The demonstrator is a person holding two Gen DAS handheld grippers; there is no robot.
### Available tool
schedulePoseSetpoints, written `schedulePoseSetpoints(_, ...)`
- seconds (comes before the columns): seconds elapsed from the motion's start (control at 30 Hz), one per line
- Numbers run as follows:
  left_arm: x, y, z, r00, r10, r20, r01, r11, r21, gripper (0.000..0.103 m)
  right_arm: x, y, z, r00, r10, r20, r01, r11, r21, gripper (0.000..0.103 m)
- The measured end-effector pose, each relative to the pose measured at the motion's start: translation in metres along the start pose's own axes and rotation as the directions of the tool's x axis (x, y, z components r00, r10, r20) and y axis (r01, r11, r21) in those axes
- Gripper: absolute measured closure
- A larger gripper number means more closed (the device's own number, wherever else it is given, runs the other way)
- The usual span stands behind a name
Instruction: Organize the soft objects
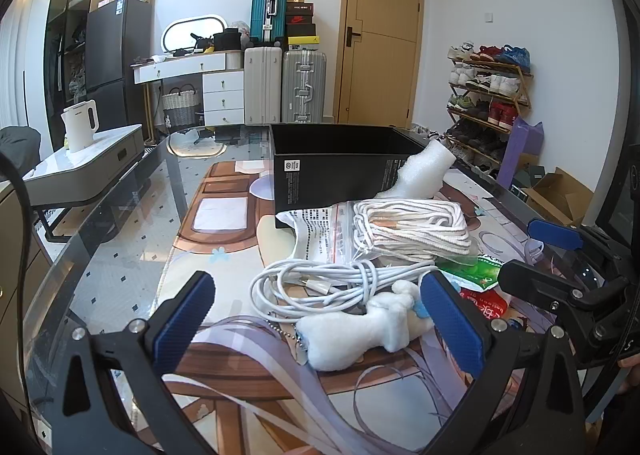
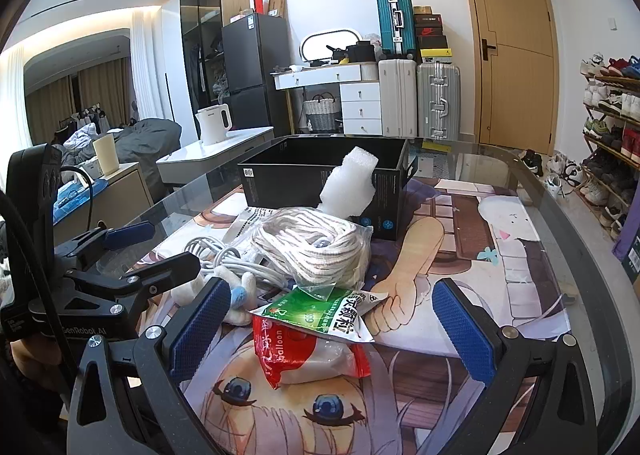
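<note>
A pile of soft things lies on the printed mat in front of an open black box point(image 1: 336, 163) point(image 2: 320, 179). A white plush toy point(image 1: 360, 325) point(image 2: 240, 295) lies between my left gripper's point(image 1: 320, 315) open jaws. Behind it lie a coiled white cable point(image 1: 316, 287) point(image 2: 224, 255), a bagged white rope coil point(image 1: 412, 229) point(image 2: 316, 247) and a white foam piece point(image 1: 424, 171) point(image 2: 348, 183) leaning on the box. My right gripper point(image 2: 332, 327) is open around a red balloon packet point(image 2: 308, 351) and a green packet point(image 2: 320, 315).
A printed paper sheet point(image 1: 316, 235) lies under the rope bag. The glass table's curved edge point(image 1: 80, 239) point(image 2: 592, 239) runs on both sides. My right gripper point(image 1: 560, 279) shows in the left wrist view, and my left gripper point(image 2: 132, 255) in the right wrist view.
</note>
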State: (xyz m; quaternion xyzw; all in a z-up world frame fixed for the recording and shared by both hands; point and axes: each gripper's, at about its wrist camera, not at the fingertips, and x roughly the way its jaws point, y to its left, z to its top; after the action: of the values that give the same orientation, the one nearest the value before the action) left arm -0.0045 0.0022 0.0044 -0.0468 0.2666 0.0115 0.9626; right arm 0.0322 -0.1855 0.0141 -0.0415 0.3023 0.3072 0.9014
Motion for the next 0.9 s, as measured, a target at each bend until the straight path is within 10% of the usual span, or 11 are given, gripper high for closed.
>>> schedulePoseSetpoints(0.9, 0.0032, -0.0004, -0.0020, 1.000, 0.001, -0.004, -0.001, 1.000, 0.004, 0.000, 0.0006, 0.0013, 0.0001, 1.000, -0.001, -0.003, 0.001, 1.000, -0.005, 0.001)
